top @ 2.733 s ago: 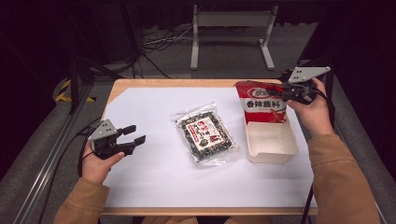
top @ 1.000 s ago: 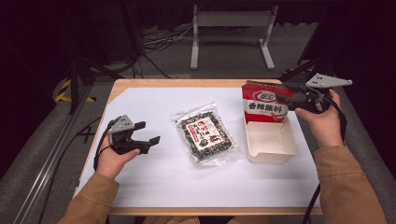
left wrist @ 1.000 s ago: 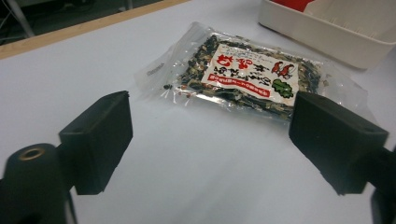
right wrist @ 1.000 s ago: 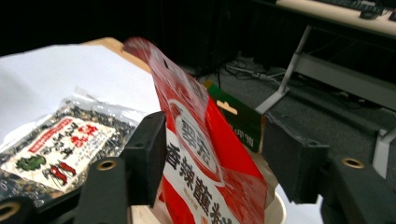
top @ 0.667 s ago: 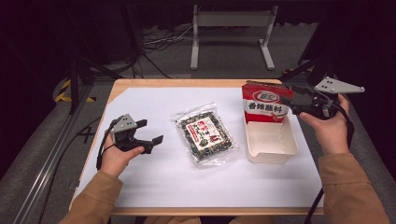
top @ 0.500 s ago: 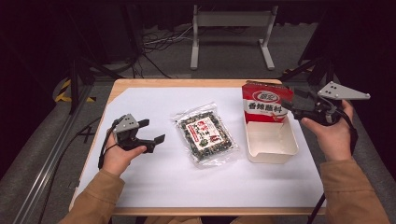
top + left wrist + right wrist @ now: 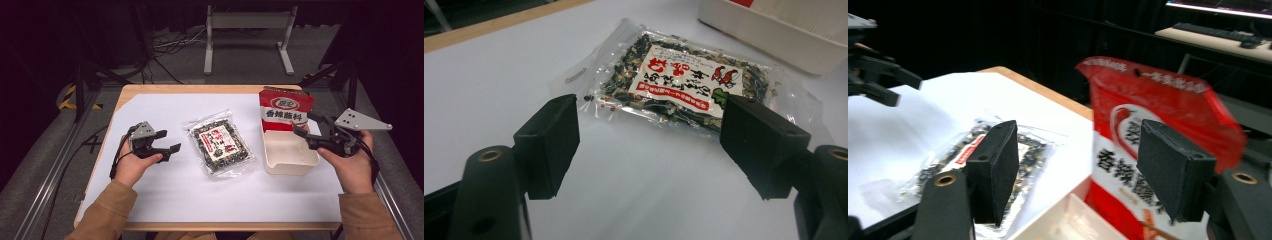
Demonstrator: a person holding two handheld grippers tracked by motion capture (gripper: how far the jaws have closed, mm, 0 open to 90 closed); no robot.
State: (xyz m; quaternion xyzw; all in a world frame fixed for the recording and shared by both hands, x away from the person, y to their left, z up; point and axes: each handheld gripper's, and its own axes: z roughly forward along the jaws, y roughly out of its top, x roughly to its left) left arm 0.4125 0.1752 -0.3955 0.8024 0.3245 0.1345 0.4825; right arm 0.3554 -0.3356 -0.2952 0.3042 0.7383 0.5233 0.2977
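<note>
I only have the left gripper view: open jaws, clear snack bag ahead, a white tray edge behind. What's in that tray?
Observer: A red packet stands upright at the far end of the tray.
Operator: Where's the right gripper?
Observer: The right gripper is over the tray's right rim, jaws open, nothing between them.
Operator: Is my left gripper touching the snack bag?
Observer: No. The high view shows the left gripper apart from the snack bag, with bare white table between.
</note>
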